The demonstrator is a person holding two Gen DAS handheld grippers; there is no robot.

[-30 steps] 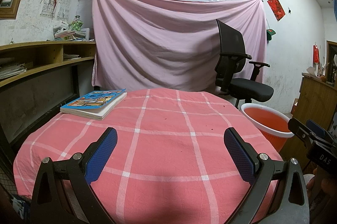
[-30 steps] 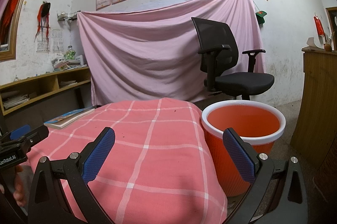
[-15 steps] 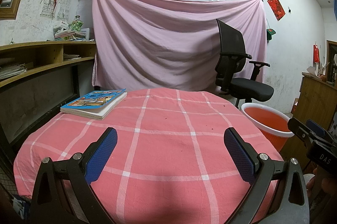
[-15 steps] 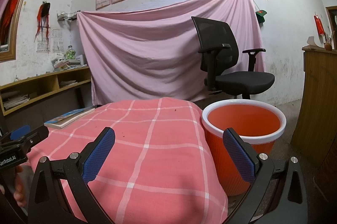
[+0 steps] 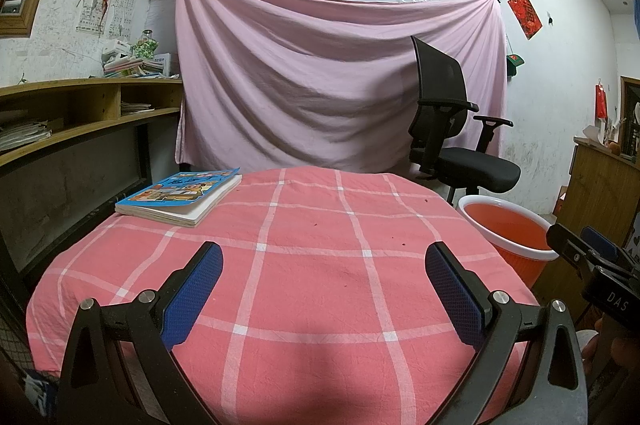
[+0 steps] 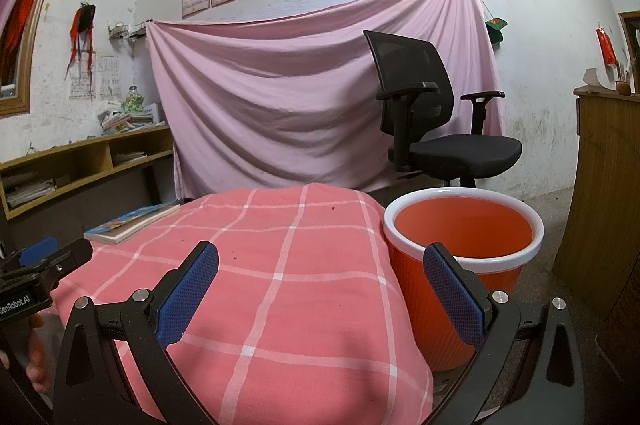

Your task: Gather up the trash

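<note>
From the left wrist camera, the left gripper [image 5: 323, 267] hangs over the near part of a round table [image 5: 304, 265] covered in a pink checked cloth. Its jaws stand wide apart, with nothing between the blue pads [image 5: 192, 295]. A book [image 5: 180, 197] with a blue cover lies flat near the far left edge of the table. A few tiny dark specks dot the cloth near the middle and far right; they are too small to tell what they are. An orange bin [image 5: 508, 237] with a white rim stands on the floor just beside the right edge of the table, and no trash shows in the part of its inside that can be seen. The right gripper [image 5: 588, 257] shows at the right edge, near the bin. Behind the table a pink sheet [image 5: 328, 81] hangs on the wall, with a black office chair [image 5: 452, 137] in front of it.

From the right wrist camera, the right gripper [image 6: 320, 261] sits over the right edge of the table [image 6: 280, 265], its jaws also wide and empty. The bin [image 6: 464, 245] stands upright just beside the table, partly behind the right pad [image 6: 452, 293]. Its visible inside looks bare. The book [image 6: 132, 221] lies at the far left of the cloth. The left gripper [image 6: 44, 261] shows at the left edge, and the chair [image 6: 436, 129] stands behind the bin.
</note>
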